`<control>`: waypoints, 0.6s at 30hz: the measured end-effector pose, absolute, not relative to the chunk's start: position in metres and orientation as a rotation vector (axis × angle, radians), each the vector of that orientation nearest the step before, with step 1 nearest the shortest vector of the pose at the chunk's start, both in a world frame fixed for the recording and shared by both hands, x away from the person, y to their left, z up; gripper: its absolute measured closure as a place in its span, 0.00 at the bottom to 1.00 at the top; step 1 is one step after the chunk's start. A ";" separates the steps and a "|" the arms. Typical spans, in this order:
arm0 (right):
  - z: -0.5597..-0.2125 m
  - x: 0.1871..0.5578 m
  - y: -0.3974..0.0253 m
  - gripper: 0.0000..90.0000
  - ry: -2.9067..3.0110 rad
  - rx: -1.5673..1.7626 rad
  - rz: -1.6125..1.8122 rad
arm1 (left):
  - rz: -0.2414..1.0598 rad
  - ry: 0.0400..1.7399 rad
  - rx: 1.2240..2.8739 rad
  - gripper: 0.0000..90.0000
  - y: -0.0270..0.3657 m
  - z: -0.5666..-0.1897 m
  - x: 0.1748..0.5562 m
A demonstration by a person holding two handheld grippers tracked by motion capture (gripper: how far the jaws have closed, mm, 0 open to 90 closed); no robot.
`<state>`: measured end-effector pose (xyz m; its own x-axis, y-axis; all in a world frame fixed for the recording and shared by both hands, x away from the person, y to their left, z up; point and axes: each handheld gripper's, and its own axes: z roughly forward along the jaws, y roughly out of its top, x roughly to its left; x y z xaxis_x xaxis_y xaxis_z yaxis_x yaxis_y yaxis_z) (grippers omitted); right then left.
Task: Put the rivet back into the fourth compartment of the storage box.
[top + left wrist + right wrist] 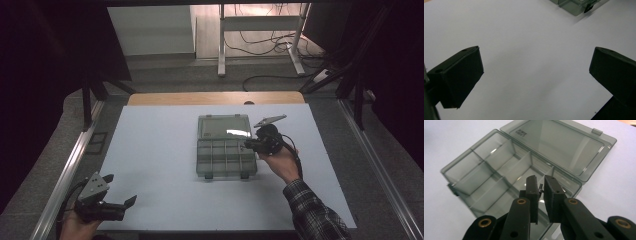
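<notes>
Right gripper view: right gripper [541, 185] pinches a tiny dark pin [540, 188] over the open compartment box [499, 165]; left gripper [534, 82] gapes wide, holding nothing.

Smoky grey, see-through plastic for the compartment box [506, 173]; matte black on the right claw [541, 185] with brass-coloured rivets; black too on the left claw [121, 189]; pale blue-white counter [160, 150]; dark plaid sleeve [312, 212]; tiny dark screw [540, 188].
</notes>
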<state>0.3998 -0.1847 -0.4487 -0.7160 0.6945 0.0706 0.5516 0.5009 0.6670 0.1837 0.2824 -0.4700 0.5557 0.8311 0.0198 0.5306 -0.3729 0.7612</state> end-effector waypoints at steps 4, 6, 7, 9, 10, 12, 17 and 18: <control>-0.455 0.406 -0.185 0.89 2.543 1.078 0.977 | 0.529 1.090 2.065 0.00 0.282 -0.470 0.184; -0.458 0.408 -0.185 0.89 2.546 1.088 0.957 | 0.530 1.089 2.067 0.00 0.282 -0.470 0.184; -0.459 0.409 -0.185 0.89 2.546 1.092 0.948 | 0.530 1.089 2.068 0.00 0.282 -0.470 0.184; -0.461 0.411 -0.185 0.89 2.543 1.094 0.925 | 0.530 1.089 2.069 0.00 0.282 -0.470 0.184; -0.462 0.412 -0.186 0.88 2.542 1.105 0.920 | 0.530 1.089 2.069 0.00 0.282 -0.470 0.184; -0.463 0.413 -0.187 0.84 2.537 1.119 0.930 | 0.531 1.089 2.067 0.00 0.282 -0.470 0.184; -0.460 0.410 -0.188 0.78 2.528 1.111 0.961 | 0.530 1.088 2.068 0.00 0.282 -0.470 0.184; -0.459 0.410 -0.188 0.78 2.529 1.100 0.955 | 0.530 1.087 2.068 0.00 0.282 -0.470 0.184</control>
<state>0.4097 -0.1880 -0.4594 -0.6945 0.7176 0.0518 0.5727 0.5078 0.6436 0.1835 0.2820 -0.4700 0.5580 0.8295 0.0233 0.5295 -0.3776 0.7596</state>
